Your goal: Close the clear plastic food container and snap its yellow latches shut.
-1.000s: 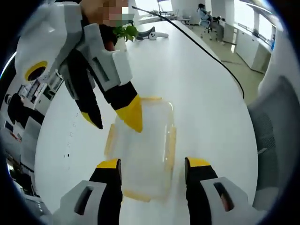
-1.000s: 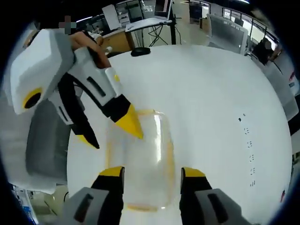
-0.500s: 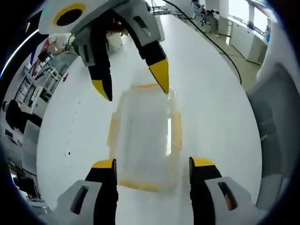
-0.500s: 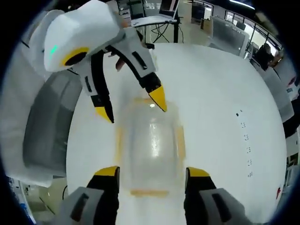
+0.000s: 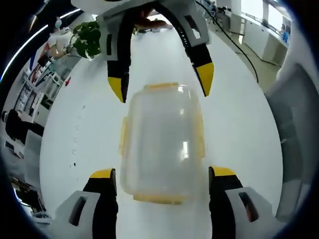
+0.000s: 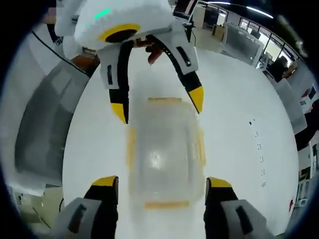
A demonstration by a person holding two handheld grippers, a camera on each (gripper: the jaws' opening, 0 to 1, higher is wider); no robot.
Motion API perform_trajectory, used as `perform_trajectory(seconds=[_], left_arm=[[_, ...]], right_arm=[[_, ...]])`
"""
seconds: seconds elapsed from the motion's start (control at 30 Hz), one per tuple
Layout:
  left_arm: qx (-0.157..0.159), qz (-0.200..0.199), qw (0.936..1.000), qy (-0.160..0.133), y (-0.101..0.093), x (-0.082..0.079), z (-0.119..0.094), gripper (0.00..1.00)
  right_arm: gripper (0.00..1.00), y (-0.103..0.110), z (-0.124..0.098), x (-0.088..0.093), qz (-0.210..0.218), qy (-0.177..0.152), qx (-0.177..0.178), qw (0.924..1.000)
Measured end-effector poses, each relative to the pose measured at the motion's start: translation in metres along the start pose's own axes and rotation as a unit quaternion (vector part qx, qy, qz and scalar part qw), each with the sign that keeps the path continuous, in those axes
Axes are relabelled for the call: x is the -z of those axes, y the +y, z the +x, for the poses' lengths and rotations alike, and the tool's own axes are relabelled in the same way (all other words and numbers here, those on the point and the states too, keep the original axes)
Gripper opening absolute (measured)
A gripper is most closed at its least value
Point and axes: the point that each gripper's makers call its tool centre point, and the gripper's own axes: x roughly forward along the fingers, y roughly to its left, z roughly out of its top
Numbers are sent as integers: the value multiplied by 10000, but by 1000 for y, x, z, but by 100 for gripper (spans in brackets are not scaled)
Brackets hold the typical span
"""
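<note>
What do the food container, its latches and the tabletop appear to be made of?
Container: clear, slightly frosted plastic; the white table shows through and a glint sits on the lid. Latches: translucent yellow plastic, probably. Tabletop: smooth white surface, laminate-like; material uncertain.

White worktop (image 5: 239,114): clear food container (image 5: 162,139) w/ yellow latches (image 5: 122,135) rests on it; black cable (image 5: 234,47) at far end.
</note>
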Motion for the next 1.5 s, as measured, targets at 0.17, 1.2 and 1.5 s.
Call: perform_trajectory(seconds=[0.17,1.2,1.5], left_arm=[[-43,31,9999,101,3,3,6,75],[-4,-10,9997,259,-14,24,9,74],[-57,-54,9994,347,-24,46,-4,74]], right_arm=[[75,-4,7,6,-153,76,206,9996],[71,4,25,-6,-185,-51,359,9992],[71,14,37,-29,-240,-50,333,9991]])
